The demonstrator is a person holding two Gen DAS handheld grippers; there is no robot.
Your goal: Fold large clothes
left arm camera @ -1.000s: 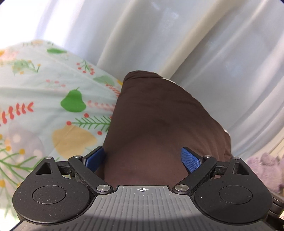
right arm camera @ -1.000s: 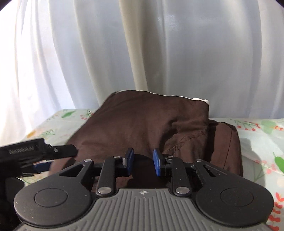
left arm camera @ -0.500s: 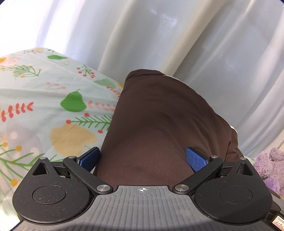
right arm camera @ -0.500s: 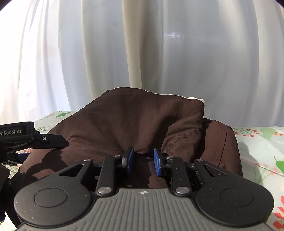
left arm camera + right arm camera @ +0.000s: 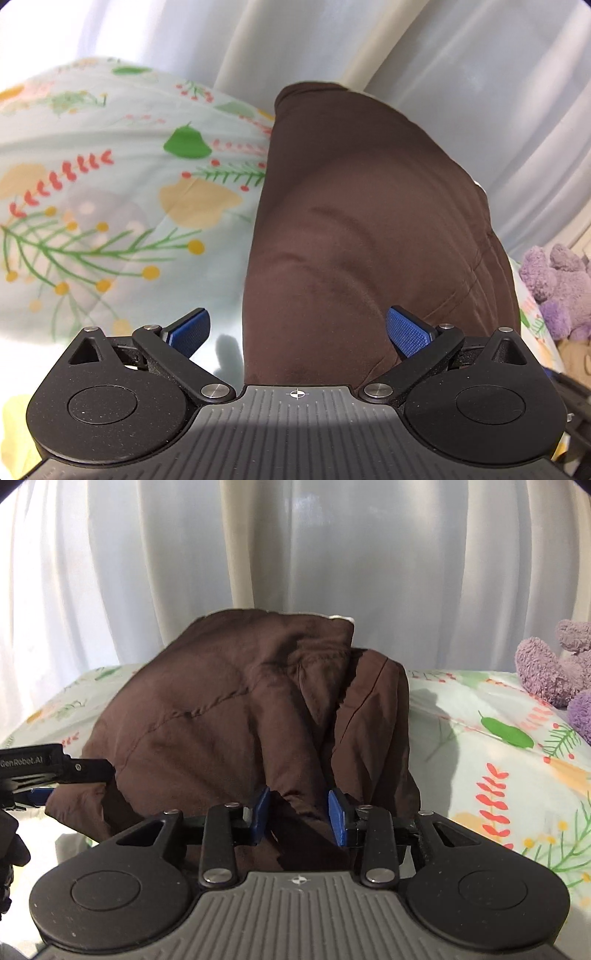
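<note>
While both tongs gape — left tongs [image 5: 297, 326], right tongs [image 5: 299, 814] around brown garment [image 5: 236, 709] — purple plush [image 5: 554, 664] nearby.

Left black two-finger tool with blue ribbed pads [image 5: 297, 326]: jaws spread wide, holding nothing. Right black two-finger tool with blue pads [image 5: 299, 814]: jaws partly apart, brown cloth between them, grip uncertain.

Floral bedsheet [image 5: 480, 746]; brown garment [image 5: 229, 716] heaped; purple plush [image 5: 550, 664] near edge
</note>
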